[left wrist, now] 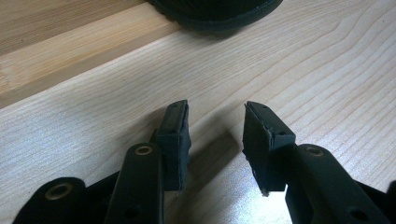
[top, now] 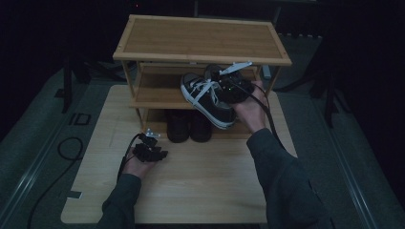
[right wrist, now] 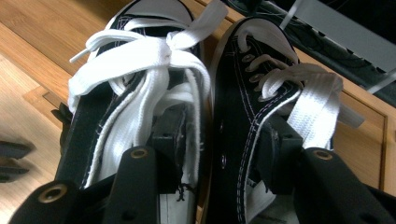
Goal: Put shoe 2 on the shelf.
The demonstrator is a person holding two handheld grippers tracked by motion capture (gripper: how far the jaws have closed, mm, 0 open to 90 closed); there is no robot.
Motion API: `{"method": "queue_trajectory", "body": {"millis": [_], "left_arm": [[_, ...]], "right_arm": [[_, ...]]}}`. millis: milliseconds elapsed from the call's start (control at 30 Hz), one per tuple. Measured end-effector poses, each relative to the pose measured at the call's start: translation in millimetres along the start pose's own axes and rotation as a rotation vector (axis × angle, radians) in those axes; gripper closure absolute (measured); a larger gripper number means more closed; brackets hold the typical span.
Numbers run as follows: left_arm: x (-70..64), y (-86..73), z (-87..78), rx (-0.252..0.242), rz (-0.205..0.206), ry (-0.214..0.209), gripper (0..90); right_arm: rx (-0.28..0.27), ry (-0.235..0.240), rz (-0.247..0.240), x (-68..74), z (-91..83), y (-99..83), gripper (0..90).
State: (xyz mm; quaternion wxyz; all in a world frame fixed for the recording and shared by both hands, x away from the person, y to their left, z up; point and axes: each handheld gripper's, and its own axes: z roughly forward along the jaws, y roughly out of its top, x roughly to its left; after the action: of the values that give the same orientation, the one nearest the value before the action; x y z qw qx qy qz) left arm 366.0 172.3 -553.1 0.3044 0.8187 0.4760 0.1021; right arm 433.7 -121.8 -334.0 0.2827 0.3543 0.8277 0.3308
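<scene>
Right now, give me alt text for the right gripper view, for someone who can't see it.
The right gripper pinches a pair of black sneakers with white laces, one finger tucked inside each shoe, clamping their inner sides together. Behind them is a wooden shelf.

Dark sleeves; black tool (left wrist: 215,135) w/ brass-ringed screw holes.

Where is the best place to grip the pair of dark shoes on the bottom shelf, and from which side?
Probably the toes of the dark shoes, from the front: they point out of the rack, toward the open left hand-held gripper. The shelf above blocks coming from above.
</scene>
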Motion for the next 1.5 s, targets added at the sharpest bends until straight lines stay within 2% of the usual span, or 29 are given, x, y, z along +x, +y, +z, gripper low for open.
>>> {"method": "queue_trajectory", "body": {"millis": [67,200,367,467,767,867,1200,1500], "left_arm": [[-0.9,-0.2,0.5,-0.01,-0.01,-0.002,61.0],[-0.9,-0.6,0.5,-0.012,-0.009,-0.001,60.9],[-1.1,-0.4,0.6,-0.012,-0.009,0.0,60.9],[-1.1,-0.4,0.6,-0.011,-0.01,0.0,60.9],[-0.3,-0.9,0.4,-0.012,-0.01,-0.003,60.9],[-0.4,-0.7,0.3,-0.01,-0.009,-0.001,60.9],[-0.4,-0.8,0.3,-0.011,-0.01,-0.003,60.7],[0.2,-1.4,0.1,-0.013,-0.014,-0.008,60.8]], "right_arm": [[0.001,-0.008,-0.003,-0.2,-0.1,-0.2,55.6],[-0.015,-0.022,0.036,-0.9,-2.4,-0.4,56.0],[-0.025,-0.032,0.059,0.6,-3.5,-1.5,55.5],[-0.027,-0.023,0.084,-0.8,-4.2,-1.3,55.1],[-0.018,0.016,0.101,-4.9,-6.8,0.0,55.2],[-0.027,0.037,0.138,-9.0,-11.6,0.8,56.8],[-0.022,0.05,0.122,-11.3,-12.9,0.5,56.8],[-0.03,0.015,0.107,-8.1,-17.7,1.0,58.0]]}}
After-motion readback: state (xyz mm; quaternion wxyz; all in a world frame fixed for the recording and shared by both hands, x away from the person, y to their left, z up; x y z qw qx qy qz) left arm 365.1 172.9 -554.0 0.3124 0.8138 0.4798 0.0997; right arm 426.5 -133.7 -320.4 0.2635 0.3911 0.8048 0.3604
